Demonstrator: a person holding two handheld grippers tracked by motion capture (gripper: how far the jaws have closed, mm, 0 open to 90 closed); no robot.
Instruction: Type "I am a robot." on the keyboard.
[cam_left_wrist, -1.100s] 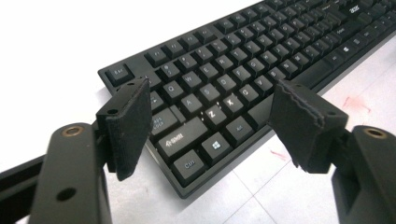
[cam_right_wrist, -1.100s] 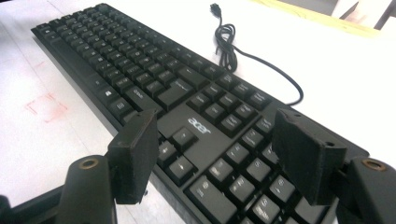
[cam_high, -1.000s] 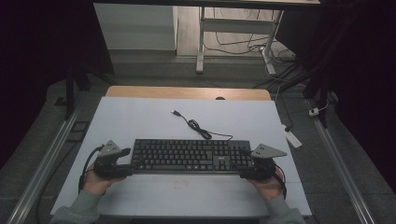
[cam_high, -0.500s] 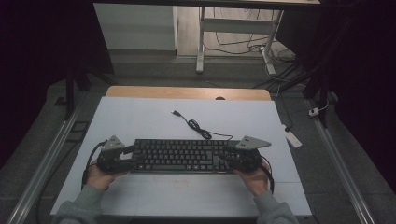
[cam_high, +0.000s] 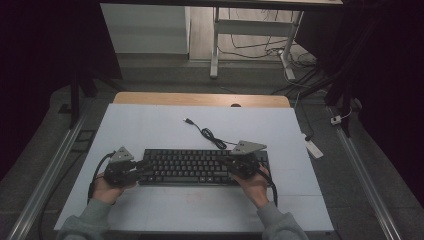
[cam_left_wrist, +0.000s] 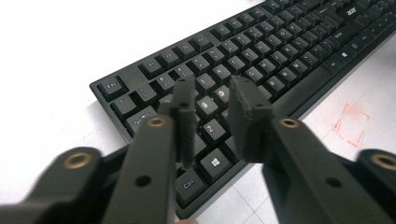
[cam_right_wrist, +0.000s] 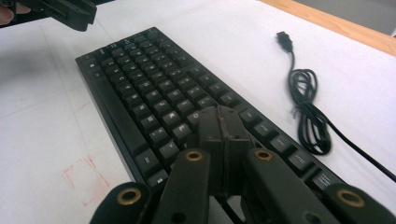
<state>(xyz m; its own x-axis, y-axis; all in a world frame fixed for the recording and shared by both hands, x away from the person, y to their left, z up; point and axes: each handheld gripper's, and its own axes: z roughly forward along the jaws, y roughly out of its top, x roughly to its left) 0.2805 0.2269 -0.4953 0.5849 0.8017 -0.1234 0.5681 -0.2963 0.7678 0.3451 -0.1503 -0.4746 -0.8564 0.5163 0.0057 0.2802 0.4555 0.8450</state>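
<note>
flat black plastic keyboard (cam_high: 200, 167) lies lower centre on the white table (cam_high: 150, 130). left gripper (cam_left_wrist: 212, 100) narrowing, jaws apart; right gripper (cam_right_wrist: 223, 122) clenched empty over the keys. next: press a key squarely.

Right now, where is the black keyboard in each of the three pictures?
High view: the keyboard lies low in the middle, between both grippers.
Left gripper view: it runs from lower left to the upper right corner, behind the jaws.
Right gripper view: it runs from upper left to lower right, beyond the shut jaws.
Shared landmark: the coiled black cable is in the high and right gripper views.
</note>
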